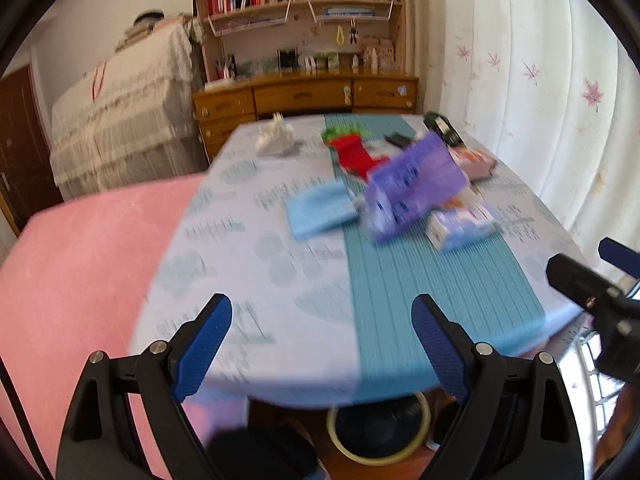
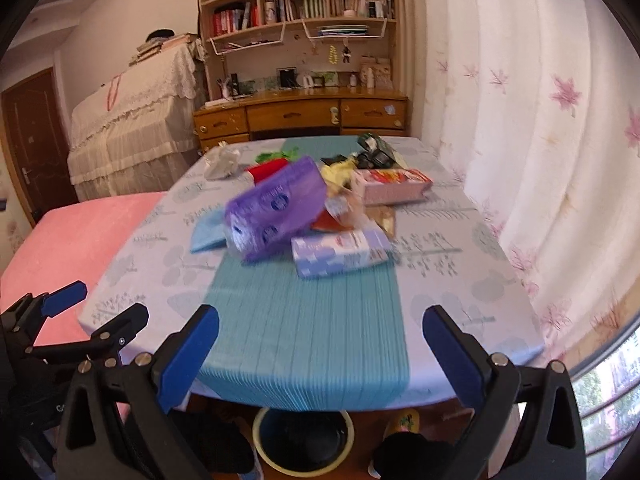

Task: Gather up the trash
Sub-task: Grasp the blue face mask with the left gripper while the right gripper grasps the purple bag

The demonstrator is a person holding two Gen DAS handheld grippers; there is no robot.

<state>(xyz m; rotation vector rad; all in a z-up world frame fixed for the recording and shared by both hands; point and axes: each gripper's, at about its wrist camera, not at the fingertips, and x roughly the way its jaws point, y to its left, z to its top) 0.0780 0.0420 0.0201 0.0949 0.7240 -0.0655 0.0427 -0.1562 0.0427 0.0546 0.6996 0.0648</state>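
Trash lies in a heap on the table: a purple pack (image 1: pixel 412 188) (image 2: pixel 276 208), a white-and-blue box (image 1: pixel 460 226) (image 2: pixel 340 252), a pink box (image 2: pixel 390 184) (image 1: pixel 474 162), a blue cloth (image 1: pixel 320 210) (image 2: pixel 206 234), a red stocking (image 1: pixel 358 156) and a crumpled white bag (image 1: pixel 276 136) (image 2: pixel 222 162). A yellow-rimmed bin (image 1: pixel 378 426) (image 2: pixel 304 440) stands on the floor under the table's near edge. My left gripper (image 1: pixel 322 340) is open and empty above the near edge. My right gripper (image 2: pixel 320 356) is open and empty there too.
The table (image 2: pixel 440 280) has a pale patterned cloth with a teal runner (image 2: pixel 304 328). A pink seat (image 1: pixel 80 264) is on the left. A curtain (image 2: pixel 520 160) hangs on the right. A wooden desk with bookshelves (image 1: pixel 304 96) stands behind.
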